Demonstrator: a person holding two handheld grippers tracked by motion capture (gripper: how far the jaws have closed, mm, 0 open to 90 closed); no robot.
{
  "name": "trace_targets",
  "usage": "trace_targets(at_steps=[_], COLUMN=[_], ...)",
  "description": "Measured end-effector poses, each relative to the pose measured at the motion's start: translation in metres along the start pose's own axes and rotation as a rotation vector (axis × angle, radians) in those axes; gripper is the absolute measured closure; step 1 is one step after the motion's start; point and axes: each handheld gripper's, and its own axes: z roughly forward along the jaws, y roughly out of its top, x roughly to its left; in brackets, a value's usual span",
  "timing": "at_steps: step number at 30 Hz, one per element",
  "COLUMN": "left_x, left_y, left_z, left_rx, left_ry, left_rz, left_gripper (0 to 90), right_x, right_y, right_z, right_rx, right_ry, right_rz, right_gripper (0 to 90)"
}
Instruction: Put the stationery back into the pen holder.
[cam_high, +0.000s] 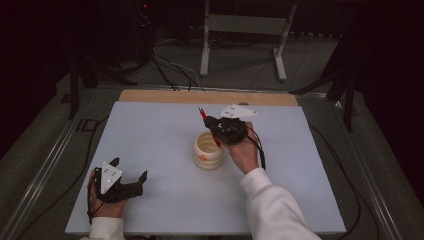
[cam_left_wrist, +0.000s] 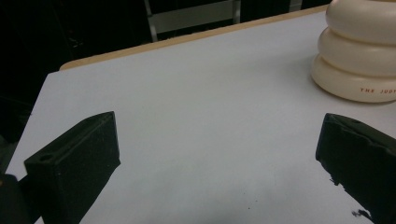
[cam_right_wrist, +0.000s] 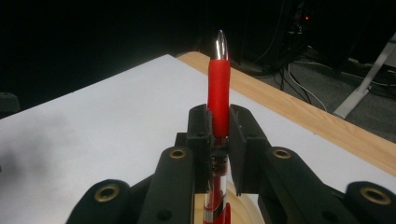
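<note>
We see a red pen (cam_right_wrist: 218, 88) with a silver tip and a clear lower barrel clamped between the jaws of the right gripper (cam_high: 216, 125), just above the cream ribbed cup (cam_high: 209, 150). Its long axis slants up and away from the cup, tip uppermost. Near the cup's left on the white table (cam_high: 165, 125), the left gripper (cam_high: 129, 169) rests with jaws spread wide.

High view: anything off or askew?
Nothing spilled or damaged. The cream holder stands upright. The right tongs grip a red pen tip-up, tilted over the holder. The left tongs rest open.
</note>
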Motion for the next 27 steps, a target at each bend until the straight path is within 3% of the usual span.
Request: trace_targets(at_steps=[9,12,15,20,22,23,24,25,26,27], left_x=[0.000,0.000,0.000,0.000,0.000,0.000,0.000,0.000,0.000,0.000], left_y=[0.000,0.000,0.000,0.000,0.000,0.000,0.000,0.000,0.000,0.000], left_z=[0.000,0.000,0.000,0.000,0.000,0.000,0.000,0.000,-0.001,-0.001], left_rx=[0.000,-0.001,-0.002,-0.001,0.001,0.001,0.001,0.001,-0.001,-0.001], left_ry=[-0.001,-0.001,-0.001,-0.002,-0.001,0.000,0.000,0.001,0.000,0.001], left_rz=[0.002,0.001,0.000,0.002,0.001,0.001,0.001,0.000,-0.001,-0.001], left_gripper=[0.2,0.3,0.3,0.2,0.2,0.3,0.2,0.3,0.3,0.2], right_x=[0.006,0.008,0.011,0.010,0.008,0.007,0.007,0.004,0.004,0.002], right_y=[0.001,0.000,-0.013,-0.036,-0.042,-0.045,-0.045,-0.047,-0.047,-0.048], right_z=[0.007,0.010,0.020,0.028,0.027,0.024,0.024,0.012,0.012,0.005], right_rx=[-0.065,-0.052,0.028,0.117,0.136,0.131,0.131,0.108,0.108,0.099], right_ry=[-0.009,-0.006,0.007,0.010,0.007,0.005,0.005,-0.013,-0.013,-0.018], right_rz=[0.002,-0.016,-0.047,-0.048,-0.033,-0.020,-0.020,0.013,0.013,0.028], right_gripper=[80.3,80.2,80.0,79.3,73.3,63.9,63.9,46.4,46.4,40.6])
